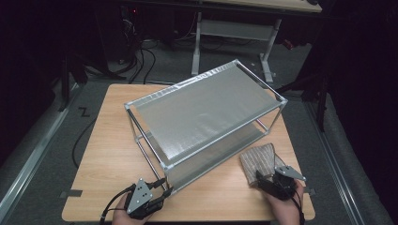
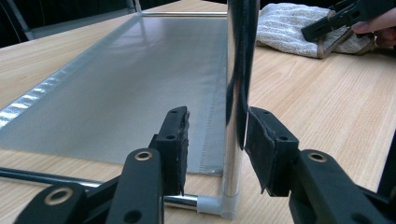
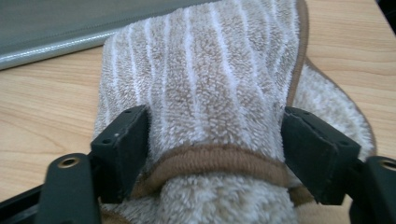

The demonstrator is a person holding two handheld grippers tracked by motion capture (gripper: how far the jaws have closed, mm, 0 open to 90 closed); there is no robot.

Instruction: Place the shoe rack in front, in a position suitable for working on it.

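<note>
A two-tier metal rack (image 1: 206,112) with silver fabric shelves stands on the wooden table (image 1: 105,140). My left gripper (image 1: 162,190) is at the rack's near corner. In the left gripper view its jaws (image 2: 217,121) straddle the upright chrome post (image 2: 240,56). The right pad (image 2: 261,140) is against the post and the left pad stands apart, so the gripper is open. A folded beige striped towel (image 1: 258,159) lies right of the rack. My right gripper (image 1: 264,180) is down on the towel's near end. Its jaws (image 3: 215,126) stand wide, with the towel (image 3: 210,70) bulging between them.
The rack's lower shelf (image 2: 130,79) lies just above the tabletop, with a thin base rail (image 2: 28,177) along its near side. Bare wood runs left of the rack and between the two hands. Desk legs and cables stand on the floor beyond the table.
</note>
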